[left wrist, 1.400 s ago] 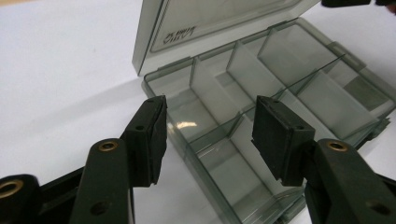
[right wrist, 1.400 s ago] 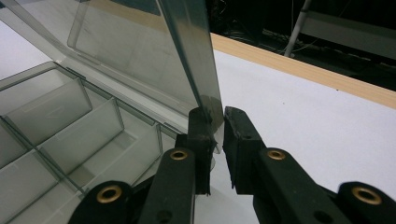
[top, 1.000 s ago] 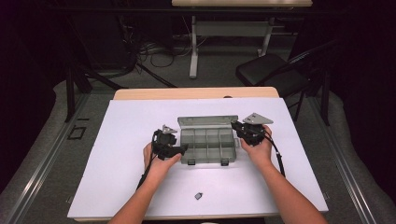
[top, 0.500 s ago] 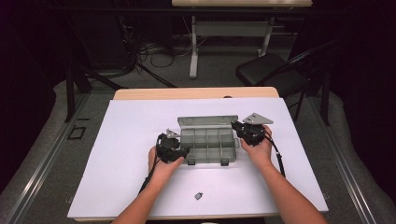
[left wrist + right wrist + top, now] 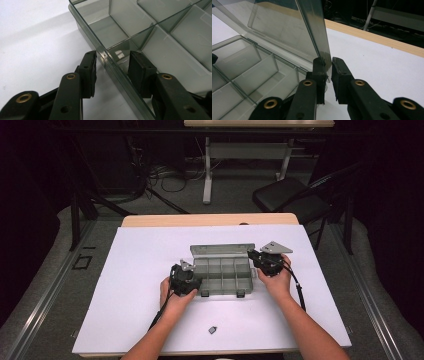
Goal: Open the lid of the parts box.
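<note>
A clear grey compartment box (image 5: 222,276) lies open in the middle of the white table, its lid (image 5: 220,250) standing up at the back. My left gripper (image 5: 195,281) is at the box's left front corner. In the left gripper view, my left gripper (image 5: 112,66) is open and its jaws straddle the box's side wall (image 5: 117,72), one outside and one inside an empty compartment. My right gripper (image 5: 252,256) is at the lid's right edge. My right gripper (image 5: 328,72) is shut on the lower corner of the raised lid (image 5: 287,27).
A small dark object (image 5: 213,330) lies on the white sheet near the front edge. The wooden table edge (image 5: 210,219) runs along the back. Beyond it stand a dark chair (image 5: 295,200) and a desk frame with cables on the floor.
My left gripper has moved a little toward the box's left front corner and now straddles its wall. The right gripper and the lid have hardly moved.
</note>
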`<state>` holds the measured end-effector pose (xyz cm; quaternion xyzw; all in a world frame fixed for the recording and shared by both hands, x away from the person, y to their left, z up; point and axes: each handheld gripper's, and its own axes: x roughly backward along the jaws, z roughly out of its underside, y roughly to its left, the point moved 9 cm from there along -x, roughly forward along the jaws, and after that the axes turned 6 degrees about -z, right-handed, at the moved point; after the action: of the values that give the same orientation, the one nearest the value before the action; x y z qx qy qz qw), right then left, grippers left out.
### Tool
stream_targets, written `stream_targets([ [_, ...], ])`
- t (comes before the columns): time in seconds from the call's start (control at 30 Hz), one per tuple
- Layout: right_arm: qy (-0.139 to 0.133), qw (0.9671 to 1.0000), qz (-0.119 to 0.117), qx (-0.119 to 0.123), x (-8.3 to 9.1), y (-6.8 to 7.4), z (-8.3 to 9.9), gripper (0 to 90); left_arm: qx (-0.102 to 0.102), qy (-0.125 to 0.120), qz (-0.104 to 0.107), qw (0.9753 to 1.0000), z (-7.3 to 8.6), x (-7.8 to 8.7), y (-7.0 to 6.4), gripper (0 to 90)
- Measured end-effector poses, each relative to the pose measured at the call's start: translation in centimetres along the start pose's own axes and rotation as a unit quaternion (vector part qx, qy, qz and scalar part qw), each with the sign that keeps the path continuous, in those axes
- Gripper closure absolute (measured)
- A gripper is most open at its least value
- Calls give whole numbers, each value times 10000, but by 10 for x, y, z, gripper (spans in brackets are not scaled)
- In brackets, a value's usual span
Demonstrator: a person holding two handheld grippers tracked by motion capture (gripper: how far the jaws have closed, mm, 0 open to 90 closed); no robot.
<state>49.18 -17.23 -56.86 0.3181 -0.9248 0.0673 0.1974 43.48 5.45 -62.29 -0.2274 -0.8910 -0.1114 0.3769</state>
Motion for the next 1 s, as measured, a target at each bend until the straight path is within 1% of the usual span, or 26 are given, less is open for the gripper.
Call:
stream_targets([
  [0.03,-11,10000,23,-47,0,0,0,816,2,4,0,10000,0,-1,0,576],
  [0.17,-37,10000,53,-55,0,1,1,817,20,-34,-22,10000,0,-2,0,570],
  [0.23,-66,9999,102,-109,0,1,1,819,7,-44,-36,10000,0,-2,0,570],
  [0.3,-49,9998,136,-108,0,1,1,820,-10,-27,-17,10000,0,-2,0,570],
  [0.43,-66,9997,149,-159,0,1,1,821,-28,-37,-31,10000,0,-2,0,568],
  [0.5,-74,9997,148,-184,0,1,1,822,-28,-36,-17,10000,0,-2,0,568],
  [0.53,-75,9997,153,-188,0,1,1,822,-38,0,25,10000,1,-2,0,568],
  [0.67,-56,9995,212,-220,-1,1,0,825,-38,-2,31,10000,1,-2,0,566],
  [0.73,-42,9993,221,-303,-1,1,0,826,-38,-5,34,10000,1,-2,0,566],
  [0.9,-75,9988,266,-406,-1,0,0,833,-22,-11,44,10000,1,-2,0,566],
  [0.93,-91,9983,286,-507,-2,0,0,835,-32,-8,51,10000,1,-2,0,565],
  [1.0,-96,9978,299,-589,-2,-1,-1,836,-28,-6,57,10000,1,-2,0,565],
])
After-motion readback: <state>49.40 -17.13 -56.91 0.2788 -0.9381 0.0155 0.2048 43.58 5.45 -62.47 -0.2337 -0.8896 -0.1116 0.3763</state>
